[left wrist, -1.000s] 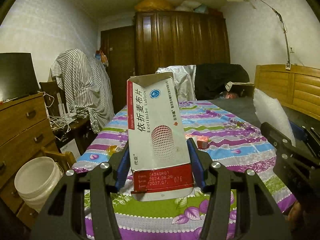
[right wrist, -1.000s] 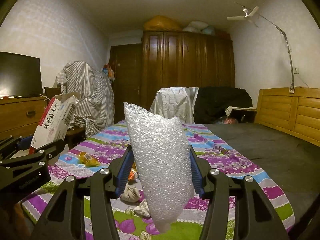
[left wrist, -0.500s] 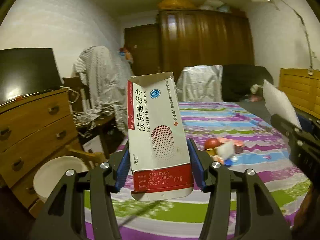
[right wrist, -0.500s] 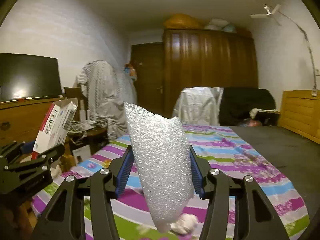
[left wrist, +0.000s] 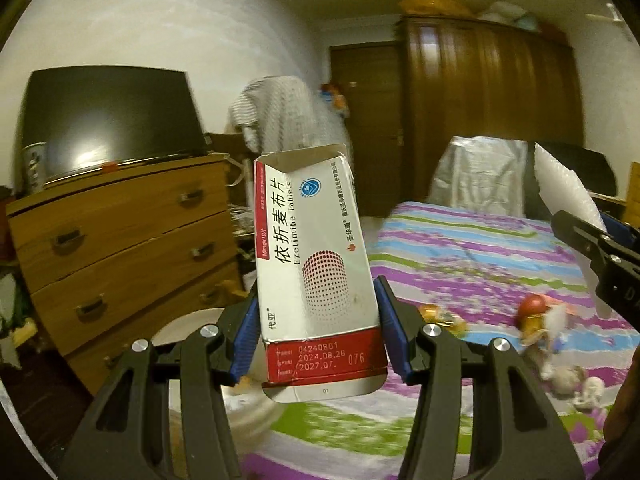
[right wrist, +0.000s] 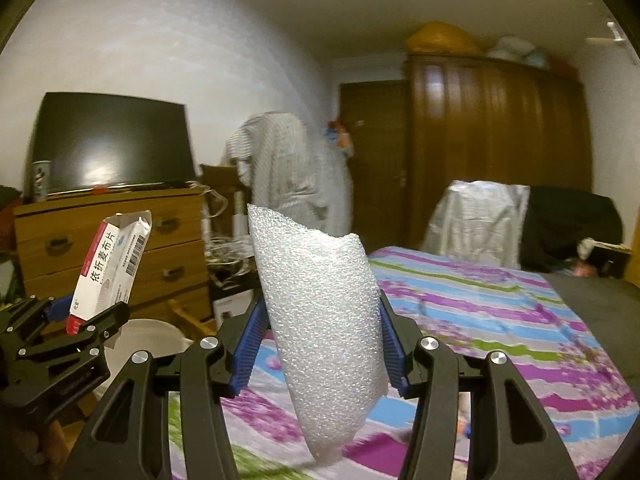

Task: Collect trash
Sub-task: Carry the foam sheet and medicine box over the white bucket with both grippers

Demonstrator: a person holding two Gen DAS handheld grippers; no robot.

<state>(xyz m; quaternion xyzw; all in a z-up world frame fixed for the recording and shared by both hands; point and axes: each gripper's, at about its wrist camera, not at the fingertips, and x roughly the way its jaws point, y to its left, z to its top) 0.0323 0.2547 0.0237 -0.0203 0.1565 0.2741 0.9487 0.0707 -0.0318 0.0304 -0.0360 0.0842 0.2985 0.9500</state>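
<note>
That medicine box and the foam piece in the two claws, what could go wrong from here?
The medicine box is pinched only near its bottom, open flap up, so it could tip out of the left gripper. The foam sheet is soft and may slip from the right gripper before reaching the white bucket.

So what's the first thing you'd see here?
The white-and-red pill box, pinched in the left gripper, fills the middle of its view. The bubbly foam piece, pinched in the right gripper, does the same. Behind both lies the striped bed.
</note>
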